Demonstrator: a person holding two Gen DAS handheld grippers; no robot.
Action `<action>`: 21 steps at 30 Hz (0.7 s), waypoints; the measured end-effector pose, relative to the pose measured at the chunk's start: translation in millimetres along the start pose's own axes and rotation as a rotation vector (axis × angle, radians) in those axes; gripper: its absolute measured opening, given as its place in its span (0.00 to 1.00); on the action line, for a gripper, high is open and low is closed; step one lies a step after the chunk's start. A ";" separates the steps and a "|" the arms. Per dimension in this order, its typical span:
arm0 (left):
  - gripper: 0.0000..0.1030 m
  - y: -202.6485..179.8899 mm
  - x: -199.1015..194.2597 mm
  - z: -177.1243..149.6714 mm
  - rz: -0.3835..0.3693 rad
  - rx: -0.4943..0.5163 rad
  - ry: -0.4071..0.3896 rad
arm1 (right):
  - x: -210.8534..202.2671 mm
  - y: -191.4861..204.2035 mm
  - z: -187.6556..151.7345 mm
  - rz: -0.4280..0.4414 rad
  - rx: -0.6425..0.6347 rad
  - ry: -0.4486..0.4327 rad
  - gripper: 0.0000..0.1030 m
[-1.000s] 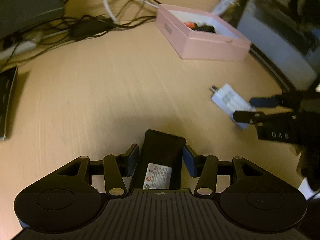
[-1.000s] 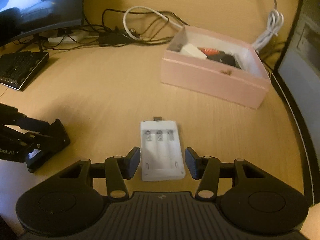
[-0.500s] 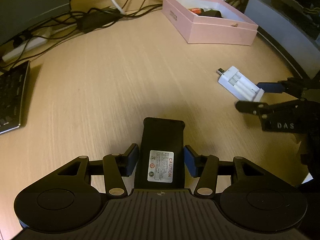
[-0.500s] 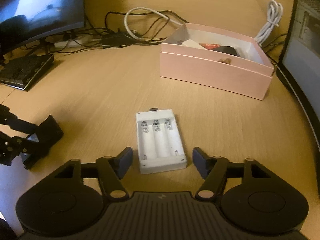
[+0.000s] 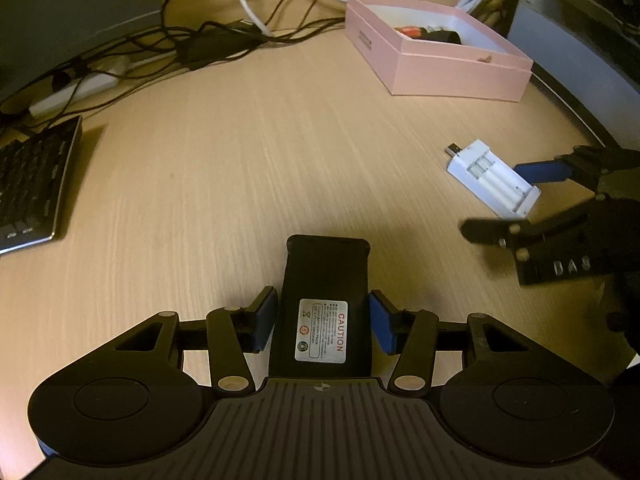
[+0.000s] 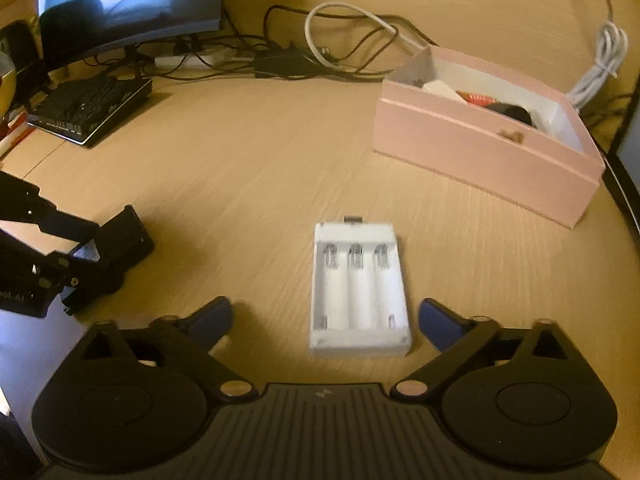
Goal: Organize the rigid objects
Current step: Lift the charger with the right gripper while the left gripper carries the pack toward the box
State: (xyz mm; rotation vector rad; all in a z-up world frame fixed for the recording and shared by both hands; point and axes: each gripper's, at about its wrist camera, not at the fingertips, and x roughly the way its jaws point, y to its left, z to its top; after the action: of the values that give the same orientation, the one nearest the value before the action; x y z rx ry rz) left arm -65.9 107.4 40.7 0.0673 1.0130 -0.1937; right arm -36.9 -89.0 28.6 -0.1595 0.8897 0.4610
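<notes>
Wood-grain bench (image 5: 240,184) carries one pink box (image 5: 448,72), one white battery charger (image 6: 360,292) with three empty slots, and one black battery pack (image 5: 326,280). One keyboard (image 6: 88,108) lies at the far left. Left claw (image 5: 323,322): blue pads clamped on the black battery pack, which bears one caution label. Right claw (image 6: 325,322): jaws have just been opening and stand apart, the charger lying between them on the bench, untouched.
</notes>
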 end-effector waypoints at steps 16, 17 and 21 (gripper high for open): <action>0.53 0.4 -2.3 -0.3 -0.019 0.048 0.033 | -8.4 9.1 18.7 -0.020 -0.019 0.019 0.46; 0.53 0.6 -1.9 1.2 -0.020 0.042 0.041 | -13.3 6.7 19.2 -0.020 -0.008 0.011 0.46; 0.53 0.4 -1.7 2.1 -0.021 0.037 0.043 | -29.7 -3.7 23.5 -0.047 0.018 -0.020 0.46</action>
State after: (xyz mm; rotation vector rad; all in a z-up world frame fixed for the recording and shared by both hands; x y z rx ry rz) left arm -64.9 107.7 43.2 0.0952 1.0530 -0.2307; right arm -34.6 -94.3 66.2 -0.1584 0.8682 0.4096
